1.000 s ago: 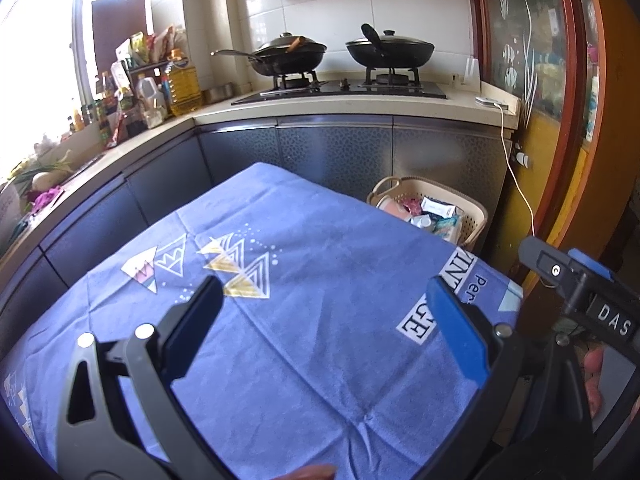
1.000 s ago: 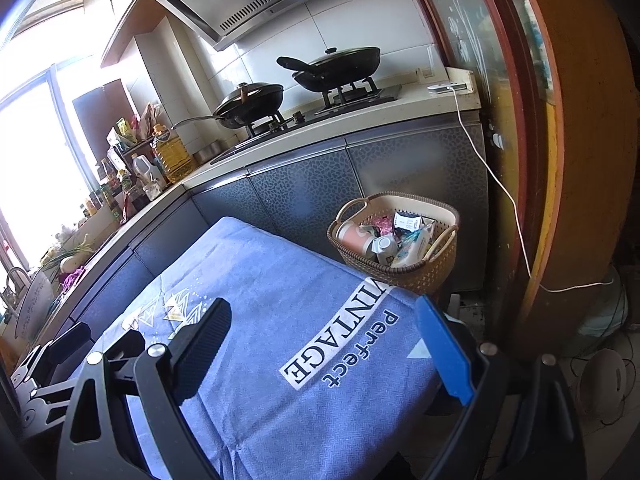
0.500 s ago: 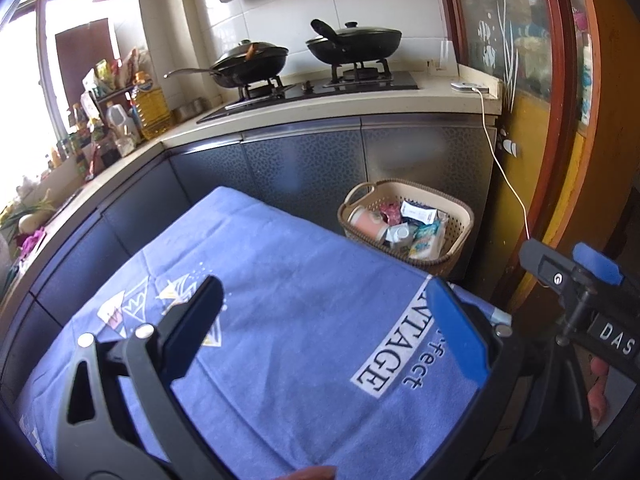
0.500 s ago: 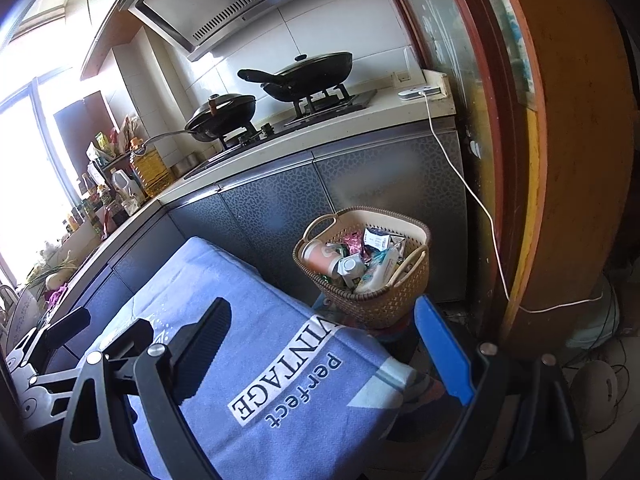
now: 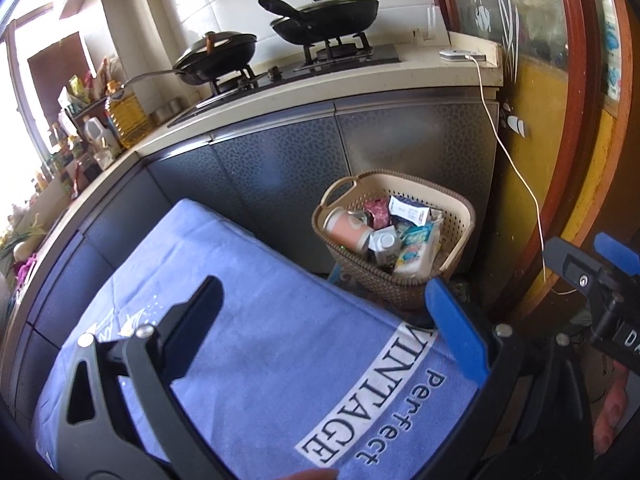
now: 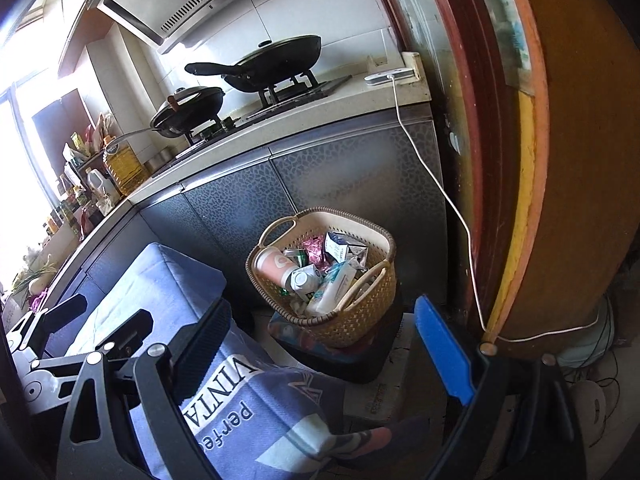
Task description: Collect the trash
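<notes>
A tan woven basket (image 5: 460,216) (image 6: 360,320) stands on a low dark stool by the grey cabinets. It holds trash: a pink cup (image 5: 346,230) (image 6: 274,264), small cartons (image 6: 346,246), a white tube (image 6: 332,288) and a pink wrapper. My left gripper (image 5: 324,300) is open and empty above the blue tablecloth (image 5: 260,320), short of the basket. My right gripper (image 6: 320,316) is open and empty, with the basket just beyond and between its fingers.
The blue cloth-covered table (image 6: 160,280) reads "VINTAGE perfect". Grey cabinets (image 5: 280,168) carry a counter with two black pans (image 5: 324,12) on a hob. A white cable (image 6: 440,184) hangs by the red door frame (image 6: 480,120). Bottles (image 5: 120,116) crowd the left counter.
Both grippers have swung right and forward toward the basket. The basket is now larger and nearer the middle in both views. Both grippers stay open.
</notes>
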`<state>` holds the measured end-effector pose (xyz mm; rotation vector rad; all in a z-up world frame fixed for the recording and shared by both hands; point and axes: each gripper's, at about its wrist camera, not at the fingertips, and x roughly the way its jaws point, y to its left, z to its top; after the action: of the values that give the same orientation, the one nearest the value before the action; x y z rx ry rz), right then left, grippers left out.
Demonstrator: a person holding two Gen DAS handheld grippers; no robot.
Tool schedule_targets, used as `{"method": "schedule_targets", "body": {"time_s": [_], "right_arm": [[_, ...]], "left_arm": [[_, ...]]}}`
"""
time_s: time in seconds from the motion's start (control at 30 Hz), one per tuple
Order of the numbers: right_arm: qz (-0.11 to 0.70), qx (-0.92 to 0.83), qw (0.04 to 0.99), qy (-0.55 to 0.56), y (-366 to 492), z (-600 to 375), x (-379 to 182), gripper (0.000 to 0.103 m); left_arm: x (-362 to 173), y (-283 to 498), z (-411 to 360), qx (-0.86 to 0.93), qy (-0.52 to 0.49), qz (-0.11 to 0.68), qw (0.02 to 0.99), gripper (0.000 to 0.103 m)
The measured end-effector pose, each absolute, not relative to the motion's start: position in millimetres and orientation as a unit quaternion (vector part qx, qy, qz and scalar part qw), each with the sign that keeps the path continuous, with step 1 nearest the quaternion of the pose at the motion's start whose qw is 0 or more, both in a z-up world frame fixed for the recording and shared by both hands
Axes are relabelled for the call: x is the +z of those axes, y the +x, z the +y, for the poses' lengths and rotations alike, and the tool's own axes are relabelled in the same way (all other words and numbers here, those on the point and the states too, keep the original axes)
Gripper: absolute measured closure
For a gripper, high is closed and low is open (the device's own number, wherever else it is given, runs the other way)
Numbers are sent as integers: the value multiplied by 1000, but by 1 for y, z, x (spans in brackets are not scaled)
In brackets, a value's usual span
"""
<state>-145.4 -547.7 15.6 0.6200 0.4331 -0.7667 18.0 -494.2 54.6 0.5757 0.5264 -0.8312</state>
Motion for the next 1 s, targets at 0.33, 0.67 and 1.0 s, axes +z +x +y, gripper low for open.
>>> {"method": "schedule_targets", "body": {"time_s": [0.33,0.67,1.0], "right_arm": [[236,-352,858,291,-131,-579,-1,11],[249,-343,856,297,-119,-589,-10,11],[252,-341,855,298,-114,-588,-11,11]], "left_arm": [[36,40,-538,-374,282,270,841,6],[29,52,-552,-378,285,276,836,6],[26,56,-546,-380,282,285,833,6]]}}
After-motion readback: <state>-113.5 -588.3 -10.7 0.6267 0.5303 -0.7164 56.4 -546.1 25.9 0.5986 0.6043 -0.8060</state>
